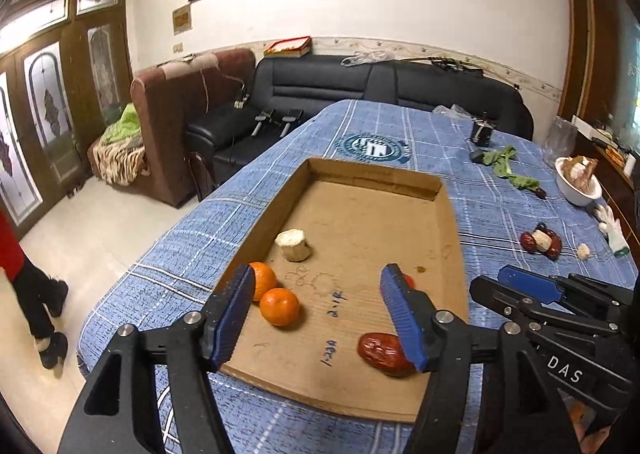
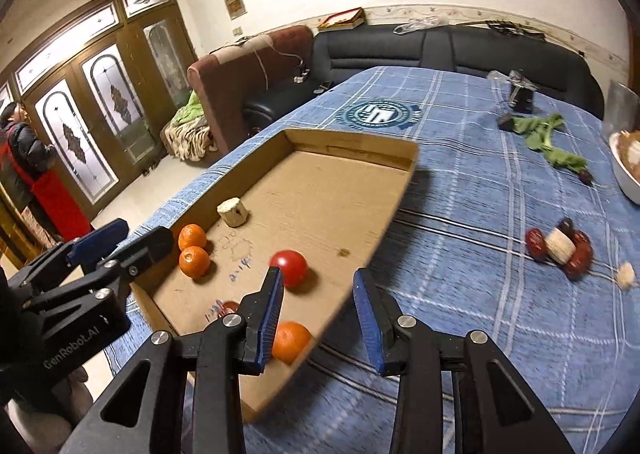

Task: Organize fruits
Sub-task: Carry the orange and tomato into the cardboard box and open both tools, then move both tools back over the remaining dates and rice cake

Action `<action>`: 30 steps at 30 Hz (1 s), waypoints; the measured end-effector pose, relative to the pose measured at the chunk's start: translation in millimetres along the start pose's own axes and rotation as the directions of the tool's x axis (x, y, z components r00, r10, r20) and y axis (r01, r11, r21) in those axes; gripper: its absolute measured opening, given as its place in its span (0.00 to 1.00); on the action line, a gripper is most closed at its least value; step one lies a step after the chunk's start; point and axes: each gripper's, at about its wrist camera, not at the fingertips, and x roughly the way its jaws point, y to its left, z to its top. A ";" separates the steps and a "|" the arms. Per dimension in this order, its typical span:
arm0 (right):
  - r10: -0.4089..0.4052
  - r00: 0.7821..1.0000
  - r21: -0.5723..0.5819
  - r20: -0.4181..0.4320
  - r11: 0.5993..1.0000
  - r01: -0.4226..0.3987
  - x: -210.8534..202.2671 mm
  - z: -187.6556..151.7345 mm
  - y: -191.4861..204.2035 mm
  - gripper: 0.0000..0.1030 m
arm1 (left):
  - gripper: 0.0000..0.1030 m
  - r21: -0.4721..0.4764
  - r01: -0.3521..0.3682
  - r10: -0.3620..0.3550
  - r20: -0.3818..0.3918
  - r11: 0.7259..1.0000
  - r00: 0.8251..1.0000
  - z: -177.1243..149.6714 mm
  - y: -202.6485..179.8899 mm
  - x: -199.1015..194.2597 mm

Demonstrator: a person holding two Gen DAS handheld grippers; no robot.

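A shallow cardboard tray [image 1: 372, 178] lies on the blue checked tablecloth. In it are two oranges [image 1: 279, 306] at the left wall, a pale cut chunk [image 1: 293, 245] and a red date [image 1: 382, 352]. My left gripper [image 1: 317, 270] hangs open over the tray floor with nothing between its pads. The right wrist view shows the tray [image 2: 352, 150] with a red tomato [image 2: 290, 266] and a third orange [image 2: 290, 340] near its front corner. My right gripper [image 2: 317, 274] is open above the tray's right wall and holds nothing. More dates around a pale chunk [image 2: 560, 250] lie on the cloth.
A white bowl [image 1: 578, 182] and a leafy green stalk [image 2: 548, 138] sit at the table's far right, with a small black device [image 1: 482, 132] behind. Sofas stand beyond the table. A person in red [image 2: 36, 174] stands by the doors at left.
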 end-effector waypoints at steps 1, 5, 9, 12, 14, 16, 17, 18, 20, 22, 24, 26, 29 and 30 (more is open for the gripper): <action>-0.006 1.000 0.007 0.005 1.000 0.006 -4.6 -2.5 -4.6 0.40 | 0.66 0.010 0.001 -0.001 0.007 1.000 1.000 -0.2 -4.4 -3.7; -0.031 0.999 0.039 0.022 0.999 0.030 -21.4 -10.8 -25.9 0.40 | 0.68 0.048 0.015 -0.017 0.025 0.999 1.000 -1.5 -20.2 -15.0; -0.060 0.997 0.080 0.037 0.995 0.057 -36.2 -16.3 -50.2 0.42 | 0.72 0.085 0.031 -0.034 0.030 0.996 0.999 -2.8 -38.8 -19.6; -0.087 0.995 0.116 0.047 0.990 0.081 -46.6 -20.6 -72.5 0.43 | 0.72 0.116 0.046 -0.049 0.023 0.992 0.999 -4.2 -53.8 -18.3; -0.104 0.993 0.141 0.050 0.985 0.096 -51.6 -23.6 -86.8 0.43 | 0.73 0.131 0.054 -0.056 0.015 0.990 0.998 -4.5 -61.6 -15.1; -0.119 0.992 0.164 0.051 0.980 0.109 -56.5 -26.6 -102.1 0.43 | 0.73 0.146 0.060 -0.061 0.006 0.988 0.998 -5.1 -70.1 -11.0; -0.125 0.991 0.175 0.051 0.978 0.115 -58.0 -27.2 -109.5 0.44 | 0.73 0.153 0.063 -0.064 0.001 0.986 0.998 -5.2 -74.2 -8.6; -0.134 0.990 0.189 0.050 0.974 0.122 -59.6 -28.6 -117.7 0.44 | 0.73 0.160 0.067 -0.067 -0.005 0.985 0.998 -5.2 -78.1 -6.1; -0.154 0.987 0.220 0.050 0.965 0.140 -64.4 -30.8 -136.4 0.43 | 0.73 0.168 0.083 -0.081 -0.022 0.982 0.997 -4.7 -85.7 0.4; -0.177 0.983 0.249 0.052 0.955 0.159 -70.3 -33.9 -154.9 0.43 | 0.73 0.167 0.115 -0.109 -0.044 0.979 0.993 -3.7 -93.2 6.7; -0.202 0.978 0.280 0.052 0.943 0.179 -76.5 -34.7 -173.6 0.43 | 0.73 0.164 0.151 -0.142 -0.067 0.975 0.988 -1.1 -102.2 14.2; -0.226 0.973 0.313 0.051 0.928 0.200 -82.5 -35.1 -191.7 0.43 | 0.73 0.161 0.184 -0.172 -0.087 0.970 0.981 1.3 -111.8 21.2; -0.254 0.966 0.347 0.050 0.911 0.222 -88.1 -33.1 -212.7 0.43 | 0.73 0.160 0.241 -0.223 -0.121 0.957 0.967 4.0 -129.3 33.5; -0.263 0.964 0.356 0.049 0.906 0.229 -89.2 -32.2 -218.7 0.43 | 0.73 0.156 0.265 -0.244 -0.138 0.952 0.960 5.6 -137.3 40.4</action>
